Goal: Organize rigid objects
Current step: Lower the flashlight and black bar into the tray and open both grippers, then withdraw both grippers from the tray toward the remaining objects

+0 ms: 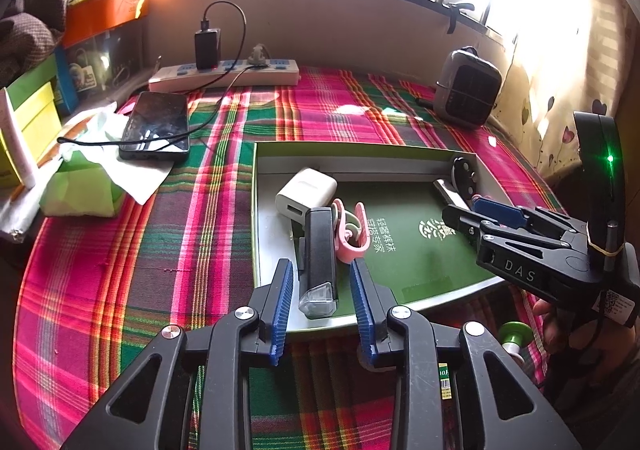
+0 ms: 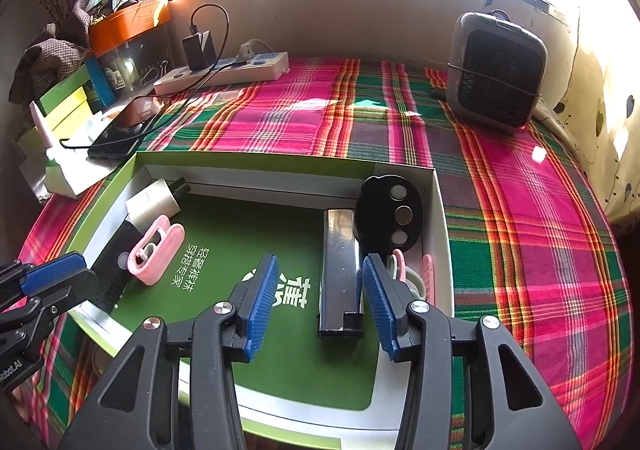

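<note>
1. In the lower centre of the left wrist view, the left gripper (image 1: 322, 290) stands released over the near edge of the shallow box (image 1: 360, 154); its blue pads flank the black flashlight (image 1: 319, 258) with a gap on each side, touching neither.
2. The black flashlight lies in the box along its left wall, clear lens end toward the camera.
3. Just right of it, touching or nearly so, lies a pink clip (image 1: 349, 230), and beyond it at the box's upper left a white charger (image 1: 306, 192).
4. In the lower centre of the right wrist view, the right gripper (image 2: 318, 296) is also released, its pads well apart on either side of a dark rectangular bar (image 2: 340, 270) that lies flat on the green box floor.
5. Above that bar, against the right wall of the box, rests a black round-eared case (image 2: 390, 210) with three round spots.
6. A second pink clip (image 2: 416, 278) sits in the box's right corner, partly hidden behind the right pad.
7. The box rests on a surface under a plaid cloth (image 2: 520, 230); a grey fan (image 2: 496, 70) stands at the upper right, a power strip (image 2: 224, 72) and a phone (image 1: 158, 126) at the upper left.
</note>
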Demonstrator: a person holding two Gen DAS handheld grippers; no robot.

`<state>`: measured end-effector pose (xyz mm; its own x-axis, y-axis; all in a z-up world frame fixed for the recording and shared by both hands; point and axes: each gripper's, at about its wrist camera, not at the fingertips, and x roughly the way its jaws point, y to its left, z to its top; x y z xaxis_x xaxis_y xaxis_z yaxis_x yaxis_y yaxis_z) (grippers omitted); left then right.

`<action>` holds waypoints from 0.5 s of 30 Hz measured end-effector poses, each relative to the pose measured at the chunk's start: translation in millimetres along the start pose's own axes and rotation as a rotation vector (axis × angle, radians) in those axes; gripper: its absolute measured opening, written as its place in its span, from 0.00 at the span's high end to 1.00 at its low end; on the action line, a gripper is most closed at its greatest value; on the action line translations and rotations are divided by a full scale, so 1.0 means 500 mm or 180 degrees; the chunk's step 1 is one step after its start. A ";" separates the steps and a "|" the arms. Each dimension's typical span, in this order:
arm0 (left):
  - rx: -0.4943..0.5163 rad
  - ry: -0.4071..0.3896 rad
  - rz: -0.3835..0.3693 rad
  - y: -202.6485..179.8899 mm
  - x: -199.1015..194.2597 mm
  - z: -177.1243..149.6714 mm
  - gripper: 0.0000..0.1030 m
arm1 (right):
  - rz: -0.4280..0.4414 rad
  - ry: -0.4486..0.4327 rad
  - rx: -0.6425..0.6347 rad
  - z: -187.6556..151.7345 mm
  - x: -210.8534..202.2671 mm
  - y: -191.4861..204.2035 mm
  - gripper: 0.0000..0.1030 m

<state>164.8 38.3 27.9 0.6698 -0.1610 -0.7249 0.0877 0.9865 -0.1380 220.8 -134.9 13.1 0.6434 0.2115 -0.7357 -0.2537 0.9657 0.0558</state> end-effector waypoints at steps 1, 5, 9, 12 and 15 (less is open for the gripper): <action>-0.0002 -0.0008 -0.0002 0.000 -0.004 -0.001 0.72 | 0.0007 -0.0003 0.0004 -0.002 -0.003 0.001 0.55; -0.0019 -0.0030 -0.0014 -0.003 -0.017 -0.006 0.72 | 0.0030 -0.0017 0.0040 -0.010 -0.021 -0.001 0.54; -0.0033 -0.0061 -0.0039 -0.006 -0.033 -0.011 0.71 | 0.0073 -0.0038 0.0113 -0.022 -0.046 -0.008 0.54; -0.0051 -0.0078 -0.0050 -0.005 -0.043 -0.016 0.71 | 0.0089 -0.0075 0.0132 -0.034 -0.069 -0.011 0.54; -0.0070 -0.0089 -0.0070 -0.004 -0.053 -0.024 0.71 | 0.0163 -0.0099 0.0189 -0.048 -0.094 -0.015 0.54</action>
<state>138.3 40.1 39.3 0.6882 -0.1815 -0.7025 0.0866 0.9818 -0.1688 175.2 -155.4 30.9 0.6531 0.2645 -0.7096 -0.2441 0.9605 0.1334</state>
